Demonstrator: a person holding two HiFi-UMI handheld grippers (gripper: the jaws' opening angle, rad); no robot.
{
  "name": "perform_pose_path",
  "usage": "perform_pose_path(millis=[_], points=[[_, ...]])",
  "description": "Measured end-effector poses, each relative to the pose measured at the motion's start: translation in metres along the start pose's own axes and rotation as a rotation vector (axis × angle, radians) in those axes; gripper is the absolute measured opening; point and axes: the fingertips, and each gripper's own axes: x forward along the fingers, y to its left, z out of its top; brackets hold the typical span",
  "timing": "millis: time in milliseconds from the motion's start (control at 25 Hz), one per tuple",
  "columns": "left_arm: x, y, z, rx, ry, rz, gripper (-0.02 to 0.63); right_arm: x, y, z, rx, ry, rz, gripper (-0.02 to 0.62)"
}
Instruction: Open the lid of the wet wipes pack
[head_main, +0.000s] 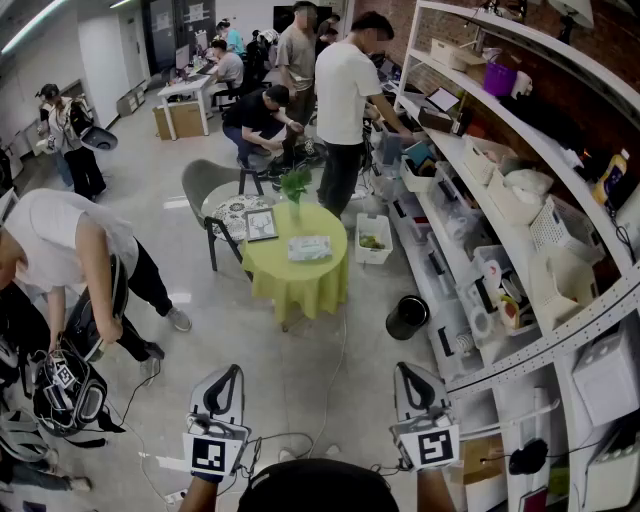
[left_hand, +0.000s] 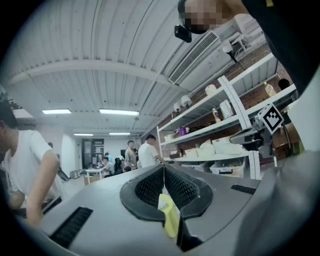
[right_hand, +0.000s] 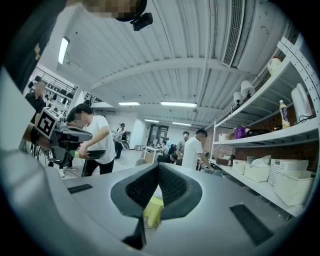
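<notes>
The wet wipes pack (head_main: 309, 248) lies flat on a small round table with a yellow-green cloth (head_main: 295, 285), several steps ahead of me. Its lid cannot be made out at this distance. My left gripper (head_main: 228, 372) and right gripper (head_main: 408, 368) are held level at the bottom of the head view, side by side and far from the table. In the left gripper view the jaws of the left gripper (left_hand: 163, 170) meet at the tips, with nothing in them. The right gripper (right_hand: 158, 167) is likewise shut and empty. Yellow cloth (right_hand: 152, 210) shows behind the jaws.
A framed picture (head_main: 262, 224) and a potted plant (head_main: 294, 185) share the table. A grey chair (head_main: 208, 185) stands behind it. A black bin (head_main: 407, 317) and a white basket (head_main: 373, 238) sit by the long white shelves (head_main: 520, 250) on the right. Several people stand around; one bends over at the left (head_main: 70, 250).
</notes>
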Motion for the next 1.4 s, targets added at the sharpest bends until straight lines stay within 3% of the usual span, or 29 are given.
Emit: perform_pose_path(millis=[120, 240, 520, 800, 920, 1120, 1400], points=[[0.010, 0.008, 0.019, 0.015, -0.073, 0.060, 0.020, -0.002, -0.011, -0.003, 0.030, 0.032, -0.035, 0.002], [0.016, 0.009, 0.026, 0.054, -0.068, 0.095, 0.020, 0.002, -0.015, -0.004, 0.016, 0.042, -0.033, 0.002], [0.020, -0.006, 0.013, 0.064, -0.003, 0.059, 0.018, 0.001, -0.020, -0.010, 0.004, -0.017, -0.002, 0.002], [0.027, -0.013, 0.016, 0.113, 0.009, 0.050, 0.020, 0.002, -0.024, -0.010, 0.043, -0.021, 0.021, 0.012], [0.028, -0.019, 0.013, 0.100, 0.018, 0.046, 0.020, 0.002, -0.025, -0.018, 0.068, 0.032, 0.024, 0.076], [0.034, -0.024, 0.014, 0.082, 0.025, 0.041, 0.020, 0.006, -0.029, -0.015, 0.093, 0.008, 0.040, 0.205], [0.040, -0.034, 0.014, 0.099, 0.027, 0.033, 0.020, 0.009, -0.030, -0.010, 0.090, -0.040, 0.081, 0.338]])
